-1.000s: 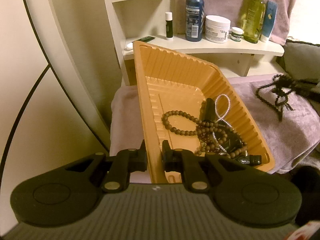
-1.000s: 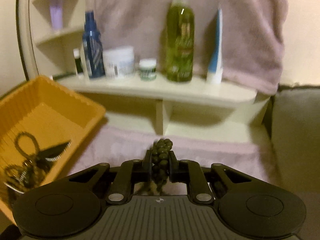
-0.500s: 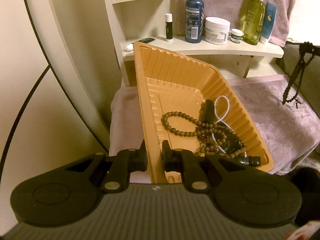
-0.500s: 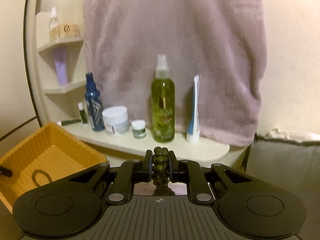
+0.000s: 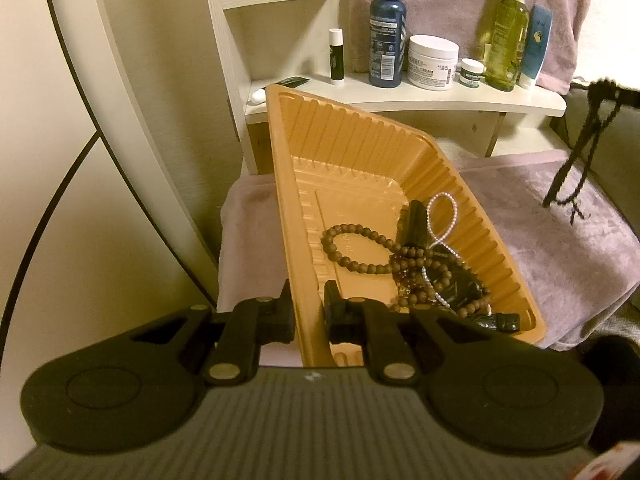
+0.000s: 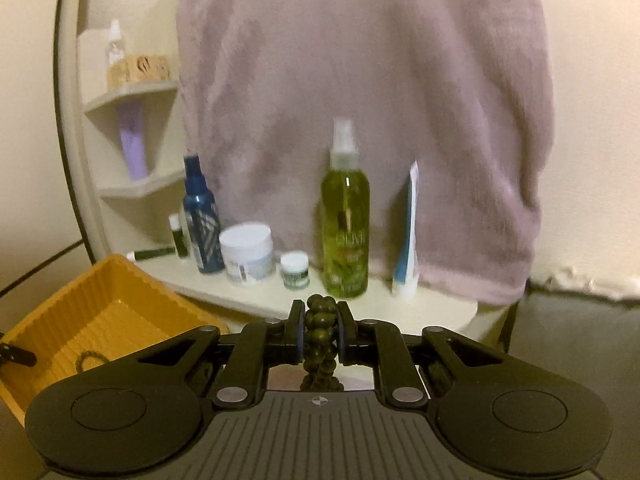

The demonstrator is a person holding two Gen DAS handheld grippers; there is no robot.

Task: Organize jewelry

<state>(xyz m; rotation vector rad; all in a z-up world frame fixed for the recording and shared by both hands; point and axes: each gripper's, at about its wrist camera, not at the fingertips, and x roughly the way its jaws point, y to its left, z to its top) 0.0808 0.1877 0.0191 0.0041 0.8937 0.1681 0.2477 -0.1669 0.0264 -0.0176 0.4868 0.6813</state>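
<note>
Right gripper [image 6: 319, 336] is clamped on a dark green bead strand [image 6: 319, 330], which hangs limp at far right, well clear of the towel [image 5: 540, 240]. Judged light, flexible and prone to swing; the bunched grip looks secure. Left gripper [image 5: 308, 312] pinches the near rim of the orange tray [image 5: 304, 216], holding it tilted. Open room lies at the tray's far end, beyond the brown bead bracelet [image 5: 352, 248].

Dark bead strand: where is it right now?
The dark bead strand is pinched in the right gripper, hanging in the air to the right of the orange tray, above the purple towel.
</note>
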